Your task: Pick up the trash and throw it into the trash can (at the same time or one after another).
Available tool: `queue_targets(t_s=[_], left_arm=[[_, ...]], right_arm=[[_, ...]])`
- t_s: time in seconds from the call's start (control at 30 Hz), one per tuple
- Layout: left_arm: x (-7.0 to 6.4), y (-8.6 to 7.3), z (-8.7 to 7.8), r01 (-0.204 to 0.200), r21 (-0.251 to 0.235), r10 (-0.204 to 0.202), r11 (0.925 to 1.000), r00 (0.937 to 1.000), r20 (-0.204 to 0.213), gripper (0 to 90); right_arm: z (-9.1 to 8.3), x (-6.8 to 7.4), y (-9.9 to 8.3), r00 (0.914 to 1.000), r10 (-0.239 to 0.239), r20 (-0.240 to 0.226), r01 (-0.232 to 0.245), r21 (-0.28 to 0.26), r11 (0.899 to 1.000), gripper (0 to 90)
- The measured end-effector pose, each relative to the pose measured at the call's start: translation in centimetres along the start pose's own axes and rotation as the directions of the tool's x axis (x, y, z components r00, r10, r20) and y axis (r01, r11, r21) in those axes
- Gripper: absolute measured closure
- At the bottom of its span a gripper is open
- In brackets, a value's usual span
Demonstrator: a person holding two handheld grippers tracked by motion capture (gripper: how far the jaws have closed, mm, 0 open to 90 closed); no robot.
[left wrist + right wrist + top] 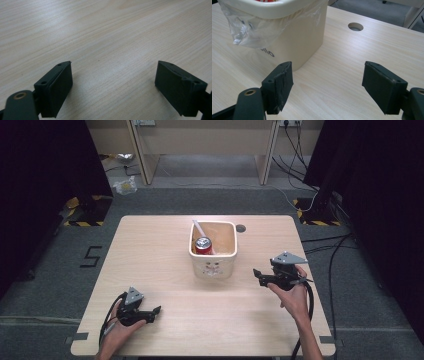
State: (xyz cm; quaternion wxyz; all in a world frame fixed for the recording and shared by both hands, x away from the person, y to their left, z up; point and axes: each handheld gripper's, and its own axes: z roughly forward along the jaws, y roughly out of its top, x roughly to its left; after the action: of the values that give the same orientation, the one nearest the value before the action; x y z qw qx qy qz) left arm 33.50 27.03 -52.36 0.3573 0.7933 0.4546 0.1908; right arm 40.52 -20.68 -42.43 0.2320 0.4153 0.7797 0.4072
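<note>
bins: 1 (214,265) | cans: 1 (203,245) | grippers: 2 (156,312) (257,274) | tables: 1 (150,250)

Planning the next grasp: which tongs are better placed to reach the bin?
Right. The right tongs sit open beside the cream bin, jaws aimed at its wall. The left tongs, also open, are near the table's front edge, over bare wood.

Counter (165,245): pale wood-grain laminate, smooth, soft sheen. Bin (294,47) at counter's 12 o'clock: cream plastic, matt, with thin clear crinkled plastic liner (244,32), glossy. Can (203,244) inside: shiny metal top. Hand-held gripper pads (283,82): black, matt, scuffed.
</note>
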Motion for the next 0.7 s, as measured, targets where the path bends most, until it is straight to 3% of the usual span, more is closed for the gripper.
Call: queue_targets(t_s=[0.7], left_arm=[[0.0,0.0,0.0,0.000,0.000,0.000,1.0000,1.0000,0.000,13.7]], right_arm=[[0.2,1.8,-1.5,0.9994,-0.026,-0.023,0.026,0.023,0.999,24.6]])
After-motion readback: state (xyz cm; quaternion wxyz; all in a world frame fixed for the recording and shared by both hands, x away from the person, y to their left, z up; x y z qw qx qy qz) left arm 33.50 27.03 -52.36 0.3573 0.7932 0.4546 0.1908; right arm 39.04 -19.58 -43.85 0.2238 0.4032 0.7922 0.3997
